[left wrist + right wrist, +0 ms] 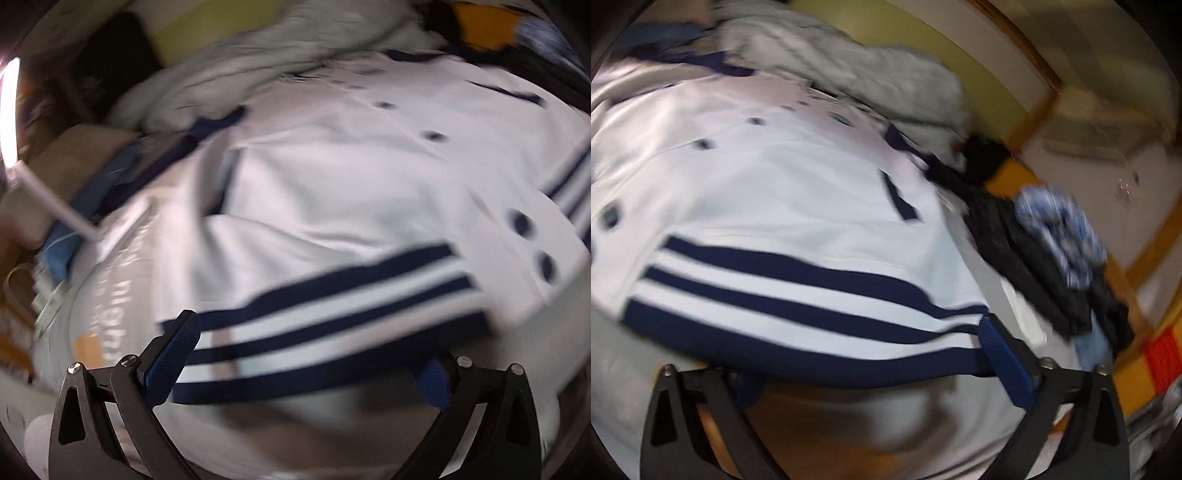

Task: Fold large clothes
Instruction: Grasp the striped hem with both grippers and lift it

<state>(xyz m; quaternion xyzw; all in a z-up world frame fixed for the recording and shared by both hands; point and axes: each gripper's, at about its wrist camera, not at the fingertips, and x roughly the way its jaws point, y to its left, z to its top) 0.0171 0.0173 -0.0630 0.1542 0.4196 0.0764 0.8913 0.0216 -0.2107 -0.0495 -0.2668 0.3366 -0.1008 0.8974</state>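
A white jacket [332, 192] with dark buttons and a navy-striped hem lies spread on a light surface; it also shows in the right wrist view [768, 184]. The striped hem [325, 332] lies across my left gripper [306, 354], whose jaws stand wide apart, the right pad hidden under the cloth. In the right wrist view the hem [798, 317] lies across my right gripper [879, 362], jaws also wide apart, the left pad hidden beneath the fabric. Both views are motion-blurred.
A crumpled grey garment [258, 70] lies beyond the jacket, also in the right wrist view [849, 70]. Black clothes [1027, 251] and a blue patterned cloth [1060, 229] lie to the right. Blue cloth and a white stick [55, 199] are at the left.
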